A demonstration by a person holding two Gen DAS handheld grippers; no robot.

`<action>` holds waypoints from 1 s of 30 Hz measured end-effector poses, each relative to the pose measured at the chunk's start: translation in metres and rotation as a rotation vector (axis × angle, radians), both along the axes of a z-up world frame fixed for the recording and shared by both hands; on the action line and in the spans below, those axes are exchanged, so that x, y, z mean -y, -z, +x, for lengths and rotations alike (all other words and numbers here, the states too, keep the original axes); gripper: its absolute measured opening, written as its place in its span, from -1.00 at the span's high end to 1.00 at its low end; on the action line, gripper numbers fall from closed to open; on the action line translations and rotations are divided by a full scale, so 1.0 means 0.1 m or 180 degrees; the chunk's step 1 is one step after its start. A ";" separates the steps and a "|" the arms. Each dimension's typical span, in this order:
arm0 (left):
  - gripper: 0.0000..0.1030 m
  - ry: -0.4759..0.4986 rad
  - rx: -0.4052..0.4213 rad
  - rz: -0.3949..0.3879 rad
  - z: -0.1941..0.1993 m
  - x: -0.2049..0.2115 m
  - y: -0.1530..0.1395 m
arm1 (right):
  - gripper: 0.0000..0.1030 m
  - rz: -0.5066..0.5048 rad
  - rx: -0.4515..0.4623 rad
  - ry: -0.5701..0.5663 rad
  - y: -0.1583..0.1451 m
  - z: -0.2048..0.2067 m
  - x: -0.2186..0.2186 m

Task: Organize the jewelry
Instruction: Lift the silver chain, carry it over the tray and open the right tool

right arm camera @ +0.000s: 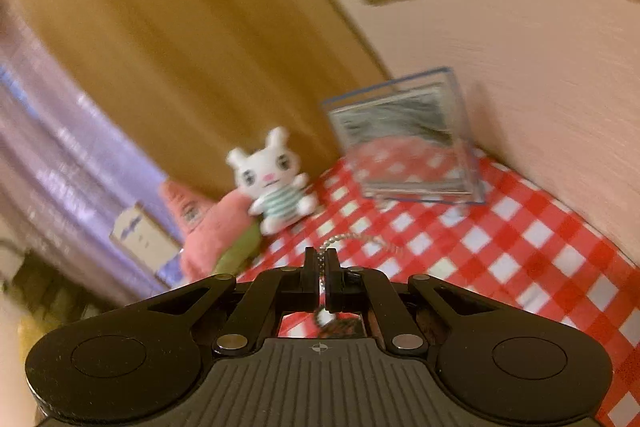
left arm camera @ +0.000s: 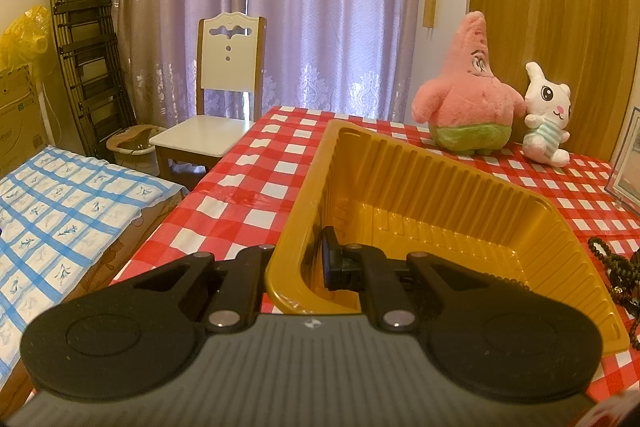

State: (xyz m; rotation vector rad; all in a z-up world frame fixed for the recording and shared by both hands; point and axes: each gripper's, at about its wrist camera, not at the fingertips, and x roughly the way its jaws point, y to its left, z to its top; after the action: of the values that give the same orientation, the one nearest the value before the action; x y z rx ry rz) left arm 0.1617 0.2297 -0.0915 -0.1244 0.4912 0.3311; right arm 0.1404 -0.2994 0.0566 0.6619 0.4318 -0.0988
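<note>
tray [left arm camera: 440, 187]: gold, nothing seen inside | left gripper [left arm camera: 308, 267]: clamped on tray wall | right gripper [right arm camera: 320, 273]: pinching chain [right arm camera: 348, 239]

My table wears a glossy red-and-white checked tablecloth [left arm camera: 256, 187]. A ribbed golden-yellow plastic tray [left arm camera: 440, 195] sits on it in front of me. At the far edge stand a pink star-shaped plush toy [left arm camera: 468, 99] and, touching it, a small white bunny plush [left arm camera: 546, 119]. A clear acrylic photo frame [right arm camera: 404, 139] stands by the wall, and dark wooden prayer beads [left arm camera: 620, 267] lie right of the tray.
</note>
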 end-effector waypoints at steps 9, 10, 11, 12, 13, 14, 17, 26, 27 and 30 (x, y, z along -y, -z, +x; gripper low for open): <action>0.81 -0.0003 0.0000 -0.0007 0.01 0.01 -0.01 | 0.95 0.0077 0.0199 -0.0992 -0.31 0.38 -0.85; 0.82 -0.0002 -0.0001 -0.0005 0.01 0.01 -0.01 | 0.95 0.0102 0.0218 -0.1122 -0.32 0.44 -0.97; 0.82 -0.0004 -0.0002 -0.0005 0.01 0.01 -0.01 | 0.95 0.0116 0.0227 -0.1236 -0.31 0.51 -1.08; 0.82 -0.0004 -0.0004 -0.0007 0.01 0.02 -0.01 | 0.95 0.0126 0.0208 -0.1350 -0.29 0.59 -1.22; 0.82 -0.0003 -0.0006 -0.0008 0.01 0.03 -0.01 | 0.95 0.0141 0.0185 -0.1452 -0.26 0.67 -1.34; 0.82 -0.0005 -0.0005 -0.0010 0.01 0.03 -0.01 | 0.95 0.0154 0.0159 -0.1569 -0.22 0.76 -1.49; 0.82 -0.0005 -0.0006 -0.0014 0.01 0.04 -0.01 | 0.95 0.0141 -0.0022 -0.1824 -0.03 1.01 -1.85; 0.82 -0.0006 0.0005 -0.0052 -0.01 0.04 -0.02 | 0.95 0.0399 0.0167 -0.2307 0.16 1.32 -2.34; 0.82 -0.0008 0.0009 -0.0061 -0.01 0.05 -0.02 | 0.95 0.0349 0.0150 -0.2300 0.21 1.33 -2.33; 0.83 -0.0007 0.0018 -0.0084 -0.01 0.04 -0.03 | 0.95 0.0102 -0.0290 -0.2214 0.52 1.40 -2.30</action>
State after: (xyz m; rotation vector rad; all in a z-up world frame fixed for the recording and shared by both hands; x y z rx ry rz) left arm 0.1603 0.2254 -0.0887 -0.1514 0.4901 0.3264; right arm 0.2805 -0.0696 0.0045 0.5092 0.7307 0.5397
